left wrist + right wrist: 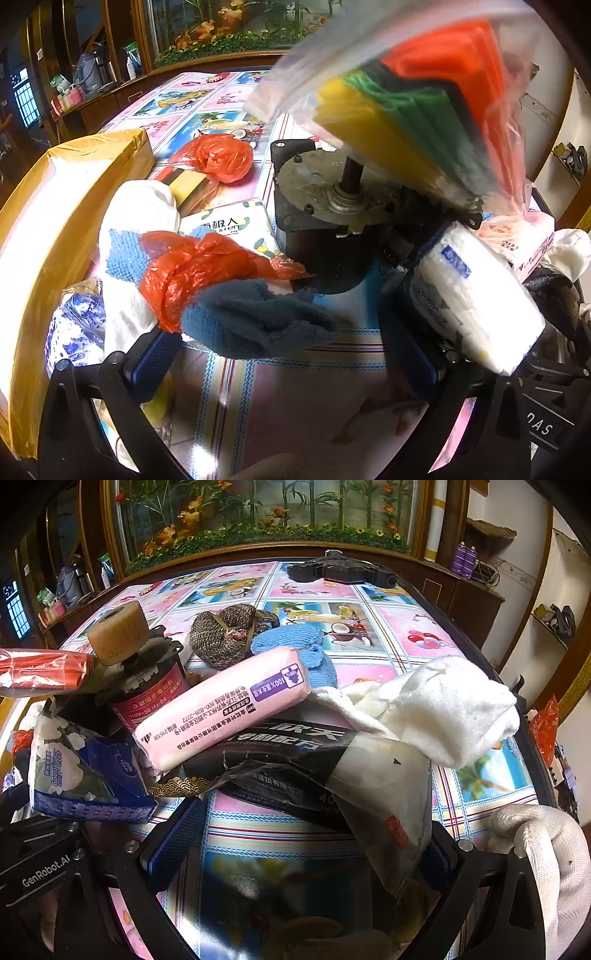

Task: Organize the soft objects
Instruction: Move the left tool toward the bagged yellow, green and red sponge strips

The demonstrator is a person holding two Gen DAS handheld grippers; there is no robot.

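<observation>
My left gripper is open above the flowered tablecloth. A dark blue fleece cloth lies just ahead of its left finger, tangled with a red plastic bag and a white towel with blue patches. Beside its right finger lies a white tissue pack. My right gripper is open too; the corner of a black and translucent bag droops between its fingers, unpinched. Behind that bag lie a pink tissue pack and a white towel.
A heavy motor stands mid-pile, with a clear bag of coloured cloths above it. A yellow-taped box stands at the left. A brown knitted hat, a blue knitted piece and a white glove are nearby.
</observation>
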